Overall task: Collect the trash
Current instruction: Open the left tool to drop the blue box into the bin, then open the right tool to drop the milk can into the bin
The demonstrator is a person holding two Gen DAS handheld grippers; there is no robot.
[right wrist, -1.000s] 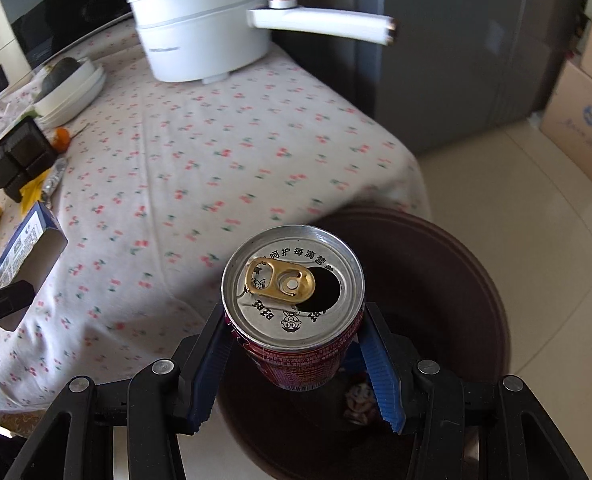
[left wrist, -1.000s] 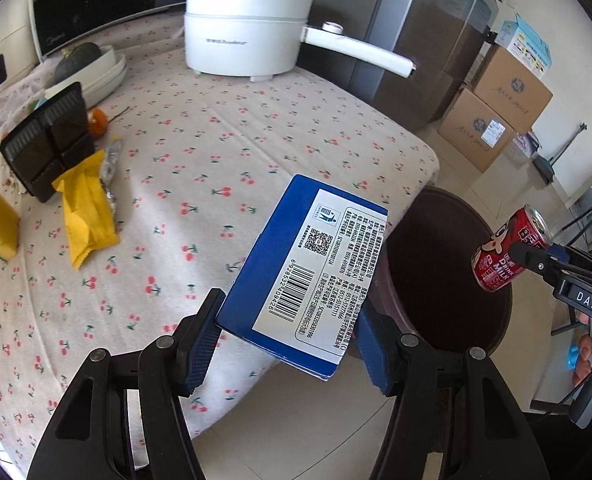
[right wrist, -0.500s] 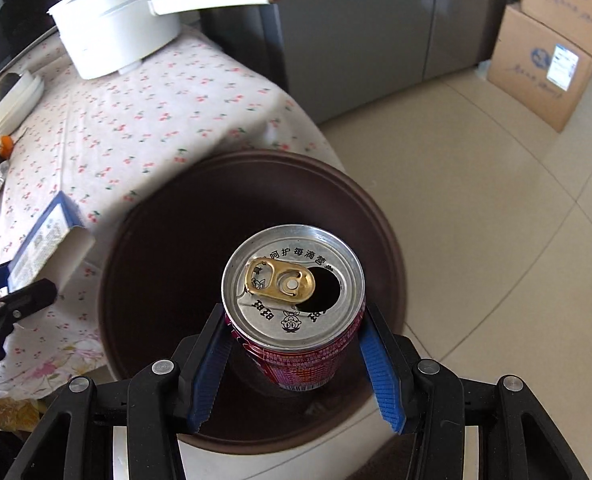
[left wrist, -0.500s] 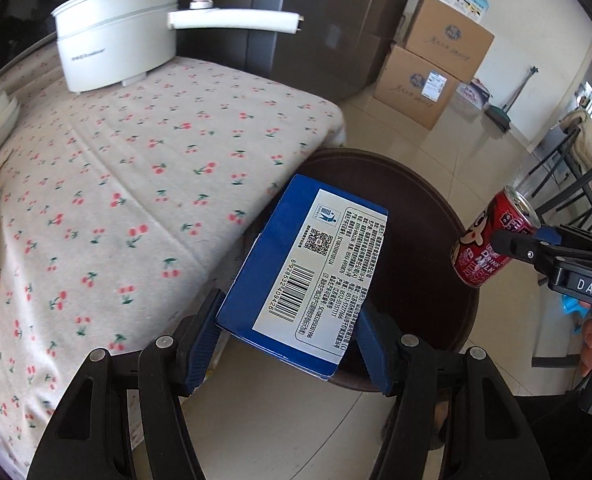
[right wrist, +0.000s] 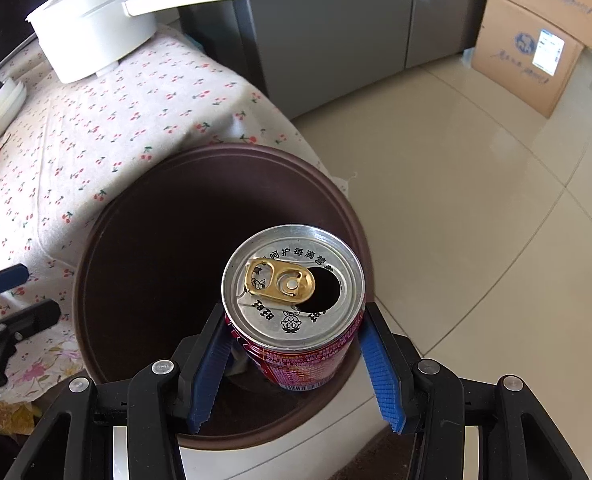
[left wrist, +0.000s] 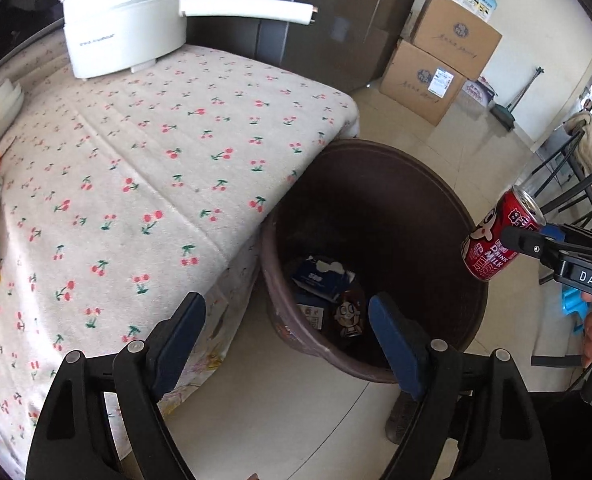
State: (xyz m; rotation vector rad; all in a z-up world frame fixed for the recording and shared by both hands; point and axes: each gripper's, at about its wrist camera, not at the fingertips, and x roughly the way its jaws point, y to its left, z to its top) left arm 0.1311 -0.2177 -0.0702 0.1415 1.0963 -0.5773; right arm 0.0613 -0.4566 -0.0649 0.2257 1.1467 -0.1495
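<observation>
Cherry-print tablecloth (left wrist: pixel 144 184) beside brown bin (left wrist: pixel 448 216), perhaps plastic.

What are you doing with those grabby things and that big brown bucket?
Someone is tidying trash off the table with a two-finger gripper in each hand. The left gripper is open and empty above the brown trash bin; a blue box already lies inside. The right gripper holds an opened red milk drink can over the bin, its fingers looking spread, so the can seems about to drop.
</observation>
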